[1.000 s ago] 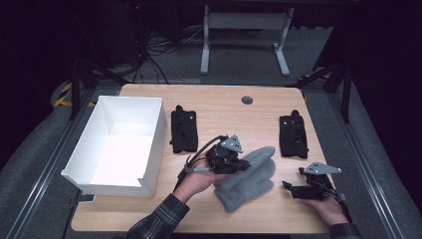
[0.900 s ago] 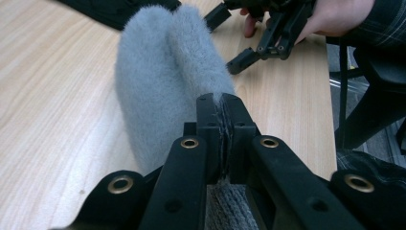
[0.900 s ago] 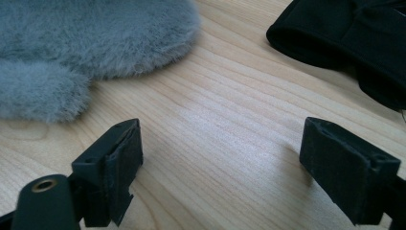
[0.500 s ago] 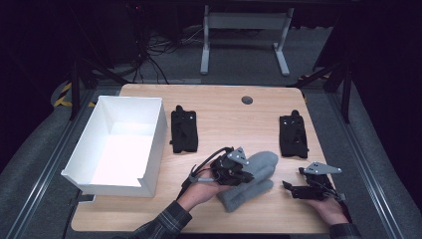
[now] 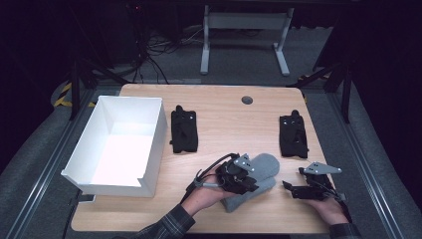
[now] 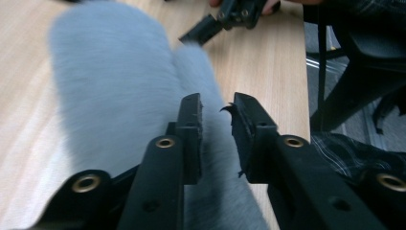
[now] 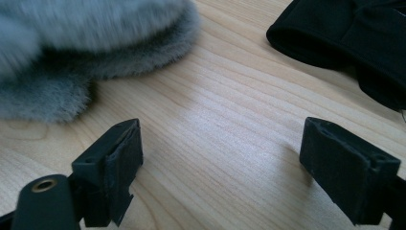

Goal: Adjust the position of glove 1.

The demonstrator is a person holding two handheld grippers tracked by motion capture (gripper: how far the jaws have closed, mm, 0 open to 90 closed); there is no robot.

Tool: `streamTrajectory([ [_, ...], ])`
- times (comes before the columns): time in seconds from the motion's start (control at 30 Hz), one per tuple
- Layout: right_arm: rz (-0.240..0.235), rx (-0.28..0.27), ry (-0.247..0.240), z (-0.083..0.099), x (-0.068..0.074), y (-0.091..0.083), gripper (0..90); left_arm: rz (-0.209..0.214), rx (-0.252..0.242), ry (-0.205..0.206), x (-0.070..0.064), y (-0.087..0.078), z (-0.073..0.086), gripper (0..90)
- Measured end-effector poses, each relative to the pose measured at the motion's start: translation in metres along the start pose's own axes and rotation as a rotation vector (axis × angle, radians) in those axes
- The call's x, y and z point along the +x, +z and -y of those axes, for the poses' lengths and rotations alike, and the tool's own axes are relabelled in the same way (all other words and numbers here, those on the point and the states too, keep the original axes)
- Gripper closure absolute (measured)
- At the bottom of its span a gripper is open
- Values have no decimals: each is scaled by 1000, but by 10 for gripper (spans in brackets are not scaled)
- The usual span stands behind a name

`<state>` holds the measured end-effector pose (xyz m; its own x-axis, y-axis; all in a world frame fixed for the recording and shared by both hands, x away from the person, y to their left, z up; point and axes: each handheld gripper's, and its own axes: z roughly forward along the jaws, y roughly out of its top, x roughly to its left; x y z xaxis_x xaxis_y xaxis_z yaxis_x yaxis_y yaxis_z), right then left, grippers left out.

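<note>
A grey fluffy mitten (image 5: pixel 266 167) lies on the wooden table (image 5: pixel 224 114) near its front edge, with a second grey layer under it (image 7: pixel 52 91). My left gripper (image 5: pixel 253 183) rests on top of it; its jaws (image 6: pixel 215 103) stand only a narrow gap apart, with grey fur (image 6: pixel 119 86) between and below them. My right gripper (image 5: pixel 291 188) sits just right of the mitten, low over bare wood. It is wide open (image 7: pixel 220 158) with nothing between its jaws.
A white open box (image 5: pixel 155 134) stands at the table's left. Two black gloves lie flat behind, one (image 5: pixel 184 130) beside the box and one (image 5: pixel 292 135) at the right, close ahead of my right gripper (image 7: pixel 354 33). A black chair (image 6: pixel 354 72) stands off the table's edge.
My left gripper has carried the grey mitten down and slightly right, from tilted up to lying flat on the table. The right gripper has stayed in place.
</note>
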<state>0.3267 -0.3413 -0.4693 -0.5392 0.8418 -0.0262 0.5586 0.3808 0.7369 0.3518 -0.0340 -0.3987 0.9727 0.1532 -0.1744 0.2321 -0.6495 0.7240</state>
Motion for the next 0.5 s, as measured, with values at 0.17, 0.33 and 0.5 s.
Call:
streamTrajectory([
  [0.17,-6,22,35,-9,0,-4,487,-45,-20,-37,2,-17,5,898],
  [0.33,22,-34,11,-27,-1,-4,745,-71,-35,-87,1,-30,21,899],
  [0.5,15,-30,30,-43,-7,12,889,-74,-44,-124,-2,-34,35,898],
])
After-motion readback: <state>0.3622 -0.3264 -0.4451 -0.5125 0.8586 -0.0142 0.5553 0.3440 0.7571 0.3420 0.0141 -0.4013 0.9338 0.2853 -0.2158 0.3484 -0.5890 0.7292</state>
